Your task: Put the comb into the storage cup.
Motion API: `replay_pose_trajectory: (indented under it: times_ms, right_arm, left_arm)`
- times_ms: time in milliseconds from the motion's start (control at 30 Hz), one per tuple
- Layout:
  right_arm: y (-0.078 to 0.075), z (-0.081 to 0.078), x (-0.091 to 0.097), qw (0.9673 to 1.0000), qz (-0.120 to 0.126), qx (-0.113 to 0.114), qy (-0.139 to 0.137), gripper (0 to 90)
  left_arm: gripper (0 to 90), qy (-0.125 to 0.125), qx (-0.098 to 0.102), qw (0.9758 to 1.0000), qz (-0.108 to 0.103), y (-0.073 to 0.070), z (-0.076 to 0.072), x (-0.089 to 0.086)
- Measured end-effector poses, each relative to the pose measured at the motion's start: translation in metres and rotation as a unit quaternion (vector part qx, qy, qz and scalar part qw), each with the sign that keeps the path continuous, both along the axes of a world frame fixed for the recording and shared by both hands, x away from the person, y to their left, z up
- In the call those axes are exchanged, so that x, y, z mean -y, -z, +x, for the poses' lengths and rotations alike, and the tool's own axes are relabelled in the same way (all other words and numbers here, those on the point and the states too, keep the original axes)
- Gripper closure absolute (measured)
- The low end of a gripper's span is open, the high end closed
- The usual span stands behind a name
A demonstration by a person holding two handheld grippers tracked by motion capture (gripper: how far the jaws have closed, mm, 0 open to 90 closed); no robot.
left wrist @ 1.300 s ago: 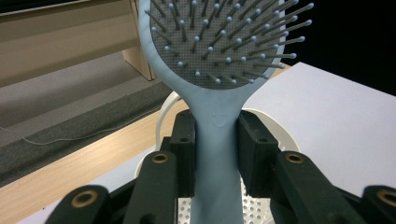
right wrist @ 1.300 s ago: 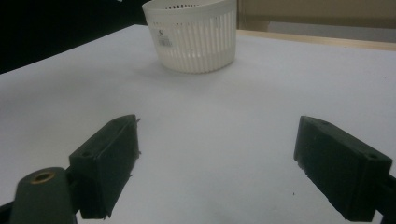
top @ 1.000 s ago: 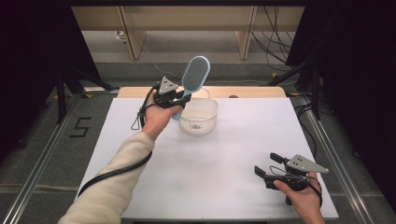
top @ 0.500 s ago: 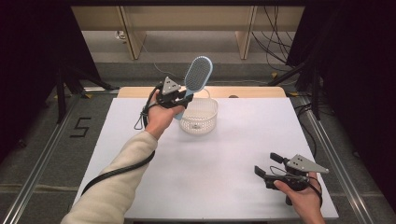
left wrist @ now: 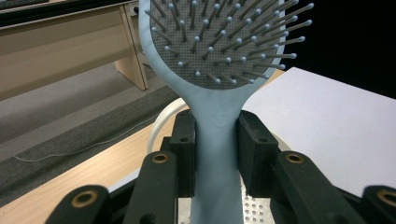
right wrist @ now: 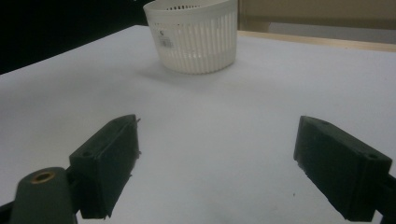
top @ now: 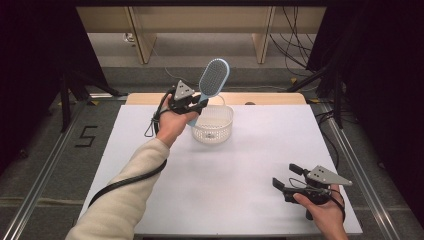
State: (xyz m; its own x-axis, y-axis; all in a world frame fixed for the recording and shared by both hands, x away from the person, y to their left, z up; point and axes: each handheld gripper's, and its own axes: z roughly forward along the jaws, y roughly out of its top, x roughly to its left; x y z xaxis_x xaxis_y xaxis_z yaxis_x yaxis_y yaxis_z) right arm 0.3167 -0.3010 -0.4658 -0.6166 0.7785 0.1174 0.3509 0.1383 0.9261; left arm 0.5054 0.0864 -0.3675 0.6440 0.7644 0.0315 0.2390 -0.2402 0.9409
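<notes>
A light-blue hairbrush [top: 214, 76] stands upright in the air, bristles toward me. My left gripper [top: 194, 103] is shut on its handle, just left of and above a white slotted basket [top: 212, 131] at the back middle of the table. In the left gripper view the brush handle [left wrist: 217, 154] is clamped between the two black jaws of the left gripper [left wrist: 217, 129], and the basket's rim [left wrist: 161, 122] curves below. My right gripper [top: 286, 175] rests low at the front right, open with nothing between its jaws. The right gripper [right wrist: 222, 135] points toward the basket [right wrist: 194, 37].
A white sheet [top: 240, 170] covers the table, with a strip of bare wood [top: 270, 98] along its far edge. Black cable [top: 125, 182] trails from the left gripper along the sleeve. On the floor to the left is a "5" mark [top: 86, 136].
</notes>
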Motion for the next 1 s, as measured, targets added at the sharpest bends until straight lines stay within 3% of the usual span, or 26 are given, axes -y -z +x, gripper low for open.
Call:
replay_pose_trajectory:
  times_ms: [1000]
  right_arm:
    - [-0.0003,-0.0001,0.0001,1.0000,0.002,0.000,-0.001,15.0]
  left_arm:
    - [69.7,0.014,0.013,0.9998,-0.002,0.0018,0.0070,0.0068]
